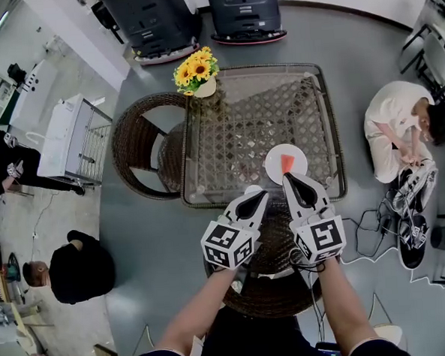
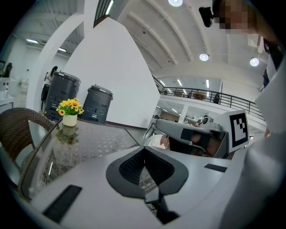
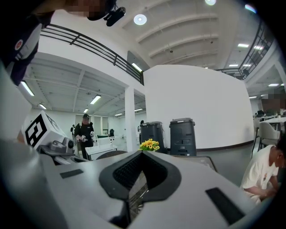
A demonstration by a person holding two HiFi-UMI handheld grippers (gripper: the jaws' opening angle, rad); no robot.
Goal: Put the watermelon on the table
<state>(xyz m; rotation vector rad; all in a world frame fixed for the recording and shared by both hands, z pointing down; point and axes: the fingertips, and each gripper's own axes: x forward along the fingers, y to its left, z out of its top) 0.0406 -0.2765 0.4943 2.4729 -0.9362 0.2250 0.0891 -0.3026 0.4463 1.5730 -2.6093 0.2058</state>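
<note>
A red wedge of watermelon (image 1: 287, 163) lies on a white plate (image 1: 274, 157) near the front right edge of the glass-topped wicker table (image 1: 227, 128). My right gripper (image 1: 289, 180) hovers just short of the plate, its jaws closed tip to tip with nothing between them. My left gripper (image 1: 253, 194) sits beside it at the table's front edge, also shut and empty. In the left gripper view the left gripper (image 2: 144, 150) points over the glass top. In the right gripper view the right gripper (image 3: 142, 154) shows meeting jaws. The watermelon is hidden in both gripper views.
A pot of yellow flowers (image 1: 195, 68) stands at the table's far left corner. A wicker chair (image 1: 141, 144) is on the left, another (image 1: 270, 283) under my arms. A person (image 1: 396, 129) sits on the floor at right, and another person (image 1: 78, 269) crouches at left. Two dark bins (image 1: 153, 20) stand behind.
</note>
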